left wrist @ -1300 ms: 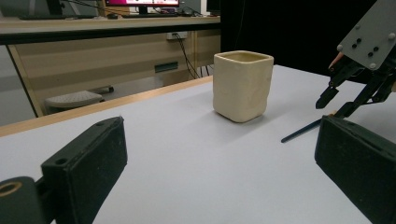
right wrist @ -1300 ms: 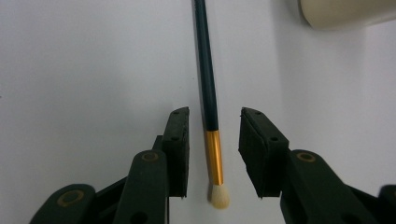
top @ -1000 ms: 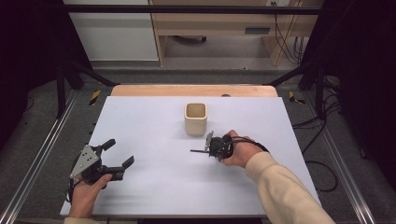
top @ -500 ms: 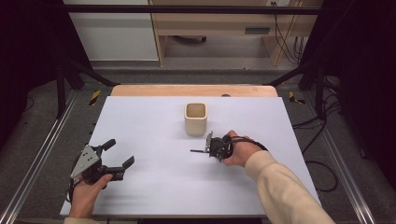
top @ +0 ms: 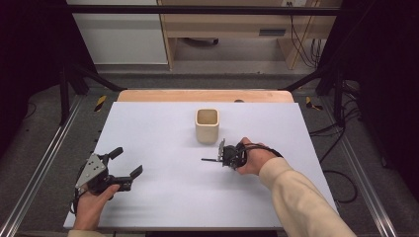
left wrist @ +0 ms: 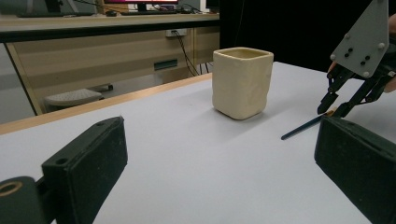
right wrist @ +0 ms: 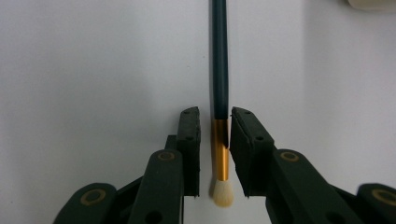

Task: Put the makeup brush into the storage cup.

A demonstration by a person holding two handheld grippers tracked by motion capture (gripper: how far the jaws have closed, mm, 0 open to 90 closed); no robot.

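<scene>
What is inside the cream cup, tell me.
The cream cup stands upright with its mouth open. From above, its inside shows bare cream walls, nothing sticking out. Its floor lies in shadow, hidden by the near wall.

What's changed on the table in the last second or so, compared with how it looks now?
The right gripper has just been closing its jaws around the brush, which lies on the table between them at its gold ferrule; a sliver of gap still shows on each side, so it is not yet gripped. The hands, the open left gripper and the cream cup stayed where they were.
</scene>
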